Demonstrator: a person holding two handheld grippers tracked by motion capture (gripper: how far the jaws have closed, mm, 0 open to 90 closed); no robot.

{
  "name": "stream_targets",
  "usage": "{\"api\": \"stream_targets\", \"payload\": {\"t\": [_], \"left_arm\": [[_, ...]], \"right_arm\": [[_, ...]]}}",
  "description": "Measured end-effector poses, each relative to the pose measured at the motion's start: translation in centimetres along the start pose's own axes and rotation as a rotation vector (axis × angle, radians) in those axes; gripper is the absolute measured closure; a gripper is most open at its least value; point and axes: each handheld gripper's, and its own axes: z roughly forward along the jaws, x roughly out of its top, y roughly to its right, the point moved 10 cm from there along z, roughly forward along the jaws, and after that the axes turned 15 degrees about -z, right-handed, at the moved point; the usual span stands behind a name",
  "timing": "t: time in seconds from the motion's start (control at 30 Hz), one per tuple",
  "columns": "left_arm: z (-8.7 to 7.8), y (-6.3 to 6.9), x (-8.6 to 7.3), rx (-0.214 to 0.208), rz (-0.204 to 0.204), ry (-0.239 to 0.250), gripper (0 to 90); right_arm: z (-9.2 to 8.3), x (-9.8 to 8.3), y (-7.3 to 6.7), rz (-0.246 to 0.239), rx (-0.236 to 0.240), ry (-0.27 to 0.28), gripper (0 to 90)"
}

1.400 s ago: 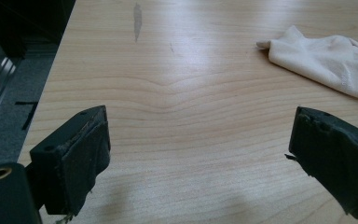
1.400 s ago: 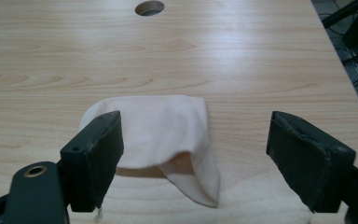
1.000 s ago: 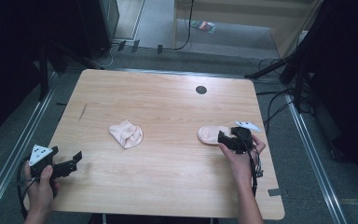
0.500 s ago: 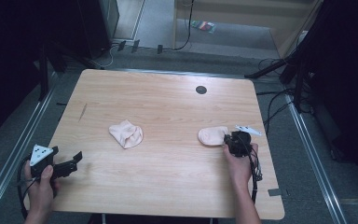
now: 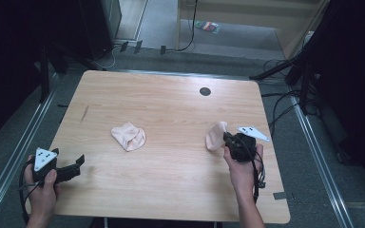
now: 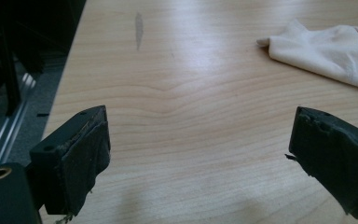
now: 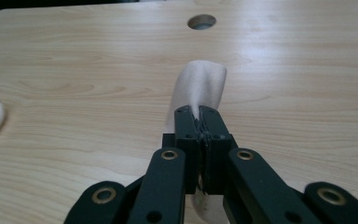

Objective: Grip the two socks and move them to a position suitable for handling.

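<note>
Two pale pink socks are on the wooden table [image 5: 171,109]. My right gripper [image 5: 228,141] is shut on the right sock [image 5: 216,135], whose near end is lifted off the table while the rest hangs down. In the right gripper view the black jaws are pressed together around the right sock [image 7: 199,88] at my right gripper [image 7: 199,122]. The left sock [image 5: 129,136] lies crumpled near the table's middle, and the left sock [image 6: 326,51] also lies ahead of my left gripper [image 6: 200,154]. My left gripper [image 5: 78,164] rests open near the front left edge with nothing between its jaws.
A round cable hole [image 5: 205,91] sits near the table's far edge. A dark scuff mark [image 5: 84,114] is on the left part of the top. Metal rails and cables run on the floor at both sides.
My right gripper has closed on the right sock and raised its near end, so the sock has gone from lying flat to standing up. The left gripper has stayed put.
</note>
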Motion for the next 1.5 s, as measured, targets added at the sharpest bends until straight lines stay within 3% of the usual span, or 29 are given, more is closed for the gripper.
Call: {"api": "stream_targets", "payload": {"t": [0.03, 0.1, 0.17, 0.2, 0.43, 0.57, 0.73, 0.83, 1.0, 1.17, 1.27, 1.33, 1.37, 1.5], "left_arm": [[-0.2, 0.3, 0.4, -0.005, -0.018, 0.015, 5.6], [-0.3, 0.4, 0.5, -0.005, -0.013, 0.017, 5.6], [-0.5, 1.8, 1.0, -0.016, 0.012, 0.027, 5.6], [-0.5, 1.8, 1.0, -0.016, 0.012, 0.027, 5.6], [-0.9, 7.3, 1.9, -0.101, 0.061, 0.045, 5.6], [-0.8, 10.6, 1.5, -0.157, 0.091, 0.028, 5.6], [-0.3, 13.3, 1.0, -0.204, 0.112, 0.01, 5.6], [0.0, 14.7, 1.2, -0.228, 0.1, 0.014, 5.6], [0.4, 16.4, 1.2, -0.256, 0.082, 0.015, 5.6], [0.6, 17.3, 0.8, -0.273, 0.084, 0.01, 5.6], [0.4, 17.7, 0.3, -0.287, 0.09, 0.008, 5.6], [0.3, 17.9, 0.0, -0.296, 0.094, 0.003, 5.6], [0.2, 18.0, -0.3, -0.305, 0.093, -0.005, 5.6], [0.1, 18.2, -0.8, -0.316, 0.083, -0.012, 5.6]], "right_arm": [[-0.7, 0.6, -0.8, -0.01, 0.014, 0.014, 89.0], [-1.1, 0.8, -1.2, -0.017, 0.016, 0.022, 89.0], [-2.0, 1.3, -2.2, -0.033, 0.025, 0.039, 89.0], [-2.3, 1.5, -2.6, -0.037, 0.029, 0.042, 89.0], [-3.5, 2.4, -5.0, -0.065, 0.06, 0.068, 89.0], [-4.0, 2.8, -6.9, -0.096, 0.078, 0.077, 89.0], [-4.4, 3.2, -8.7, -0.106, 0.115, 0.087, 89.0], [-4.6, 3.4, -9.3, -0.111, 0.128, 0.095, 89.0], [-4.8, 3.5, -11.2, -0.128, 0.146, 0.105, 89.0], [-4.9, 3.2, -13.0, -0.149, 0.173, 0.104, 89.0], [-4.9, 2.8, -15.2, -0.175, 0.21, 0.099, 88.9], [-4.9, 2.6, -15.8, -0.18, 0.218, 0.099, 88.9], [-4.8, 2.2, -17.0, -0.197, 0.234, 0.093, 88.9], [-4.7, 1.8, -18.3, -0.215, 0.256, 0.085, 88.9]]}}
